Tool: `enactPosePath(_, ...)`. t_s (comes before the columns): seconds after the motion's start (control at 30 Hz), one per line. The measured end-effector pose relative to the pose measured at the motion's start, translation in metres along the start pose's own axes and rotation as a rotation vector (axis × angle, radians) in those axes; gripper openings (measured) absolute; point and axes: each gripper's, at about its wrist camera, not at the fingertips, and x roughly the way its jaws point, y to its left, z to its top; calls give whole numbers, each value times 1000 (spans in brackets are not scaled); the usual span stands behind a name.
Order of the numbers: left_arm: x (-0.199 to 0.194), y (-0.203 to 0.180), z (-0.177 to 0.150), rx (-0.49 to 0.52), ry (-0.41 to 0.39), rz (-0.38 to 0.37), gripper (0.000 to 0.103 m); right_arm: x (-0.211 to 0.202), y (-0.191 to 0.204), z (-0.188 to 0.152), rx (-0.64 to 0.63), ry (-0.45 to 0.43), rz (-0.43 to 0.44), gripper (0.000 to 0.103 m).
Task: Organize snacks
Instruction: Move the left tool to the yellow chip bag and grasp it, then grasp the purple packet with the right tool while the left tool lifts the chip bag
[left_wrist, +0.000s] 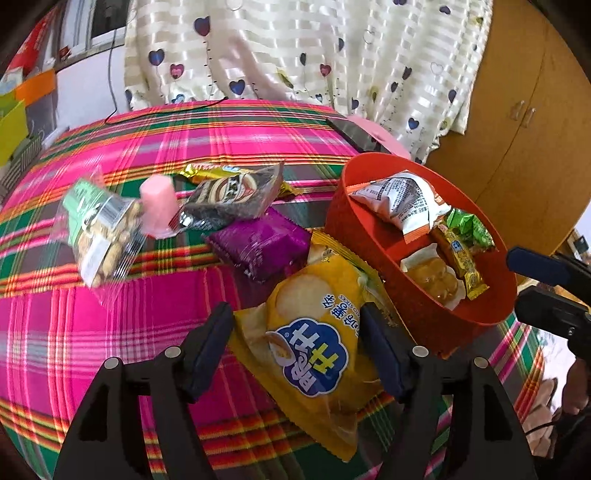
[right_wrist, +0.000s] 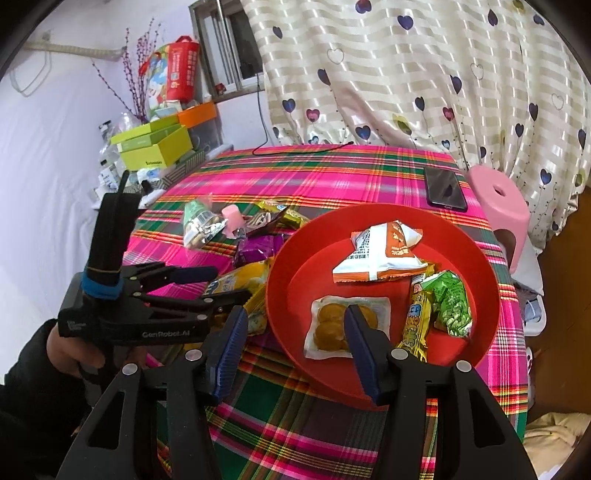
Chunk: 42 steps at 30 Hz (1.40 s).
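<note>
A yellow snack bag (left_wrist: 314, 291) lies on the plaid tablecloth (left_wrist: 110, 332) against the red bowl (left_wrist: 424, 310). My left gripper (left_wrist: 295, 314) stands open astride this bag, with a small gap showing at the left pad; it also shows in the right wrist view (right_wrist: 231, 284). My right gripper (right_wrist: 295, 314) hovers open and empty over the bowl's near rim (right_wrist: 288, 258). The bowl holds a white-orange packet (right_wrist: 380, 254), a clear pack of yellow cakes (right_wrist: 328, 325), a yellow bar (right_wrist: 417, 317) and a green packet (right_wrist: 452, 302). Left of the bowl lie a purple packet (left_wrist: 262, 243), a dark packet (left_wrist: 232, 199), a pink cup (left_wrist: 159, 206) and a nut bag (left_wrist: 103, 236).
A dark phone (right_wrist: 445, 188) lies at the table's far right edge, with a pink stool (right_wrist: 498, 199) beyond it. A black cable (right_wrist: 295, 149) runs along the far edge. Green boxes (right_wrist: 155, 147) and clutter stand left of the table. A heart-print curtain (right_wrist: 406, 74) hangs behind.
</note>
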Motion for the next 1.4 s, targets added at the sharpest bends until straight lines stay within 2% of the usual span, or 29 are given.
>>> enactPosePath(0.13, -6, 10, -9, -94, 0, 6, 72, 2, 1, 1, -5, 3, 6, 53)
enactPosePath(0.2, -9, 13, -11, -136, 8, 33, 77, 2, 1, 0, -4, 2, 7, 53)
enactPosePath(0.23, -10, 12, -12, -143, 12, 57, 81, 2, 1, 0, -4, 3, 7, 53)
enactPosePath(0.3, -9, 7, -16, -127, 24, 112, 82, 1, 1, 0, -4, 3, 8, 53)
enactPosePath(0.37, -9, 1, -17, -87, 3, 150, 82, 2, 1, 1, -5, 3, 9, 53)
enactPosePath(0.43, -6, -1, -16, -71, 7, 151, 82, 2, 1, 1, -7, 4, 9, 53)
enactPosePath(0.53, 3, 5, -18, -119, 60, 91, 82, 1, 2, 1, -8, 2, 10, 53)
enactPosePath(0.67, 0, 2, -20, -136, 52, 100, 82, 1, 3, 1, -8, 2, 7, 53)
enactPosePath(0.7, -1, 3, -20, -141, 47, 96, 80, 1, 3, 1, -9, 2, 8, 53)
enactPosePath(0.73, -2, 3, -21, -145, 41, 91, 69, 1, 3, 1, -11, 2, 9, 53)
enactPosePath(0.8, -9, 3, -24, -153, 25, 61, 55, 0, 3, 2, -14, 3, 8, 53)
enactPosePath(0.87, -12, 0, -25, -132, 11, 87, 54, 0, 4, 1, -15, 2, 7, 53)
enactPosePath(1.4, -49, 9, -26, -159, -82, 40, 52, 10, 26, 14, -67, 23, -11, 53)
